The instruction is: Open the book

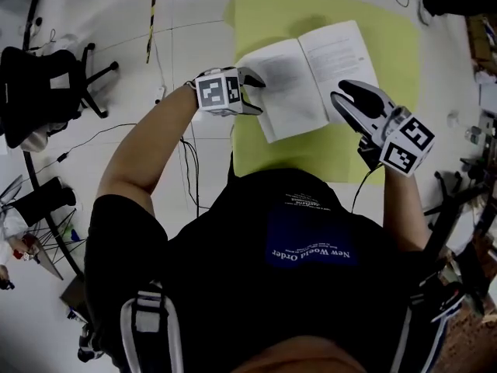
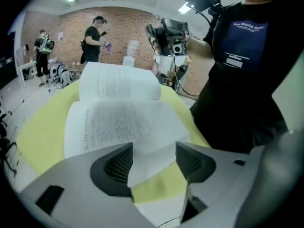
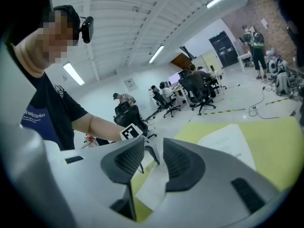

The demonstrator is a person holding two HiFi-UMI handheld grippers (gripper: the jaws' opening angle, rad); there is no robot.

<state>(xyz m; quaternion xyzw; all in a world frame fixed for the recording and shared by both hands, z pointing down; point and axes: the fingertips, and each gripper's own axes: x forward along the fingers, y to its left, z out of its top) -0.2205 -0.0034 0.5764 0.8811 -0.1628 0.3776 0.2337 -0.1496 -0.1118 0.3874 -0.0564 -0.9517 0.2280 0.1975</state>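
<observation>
White floor (image 1: 178, 29) and a black office chair (image 1: 46, 84) frame the yellow tabletop (image 1: 388, 45), where the book (image 1: 311, 76) lies open and flat, pages up, its spine running away from me. Both pages carry printed text, and the left one sits in shadow.

My left gripper (image 2: 154, 151) hangs at the outer edge of the left page, pointed down at it. Its jaws are wide apart. A corner of paper shows in the gap between them, but neither pad presses on it, so this claw is released.

My right gripper (image 3: 153, 148) reaches over the near right corner of the right page. In the head view its dark fingers (image 1: 361, 103) lie across the page edge. Its jaws stand partway apart, leaving a narrow gap. A corner of paper shows low in that gap, beneath the pads rather than pinched, and I see nothing clamped there.

From the left gripper view, the far page arches up in a curve. Behind the table, people (image 2: 95, 37) stand before a brick wall (image 2: 128, 25).
</observation>
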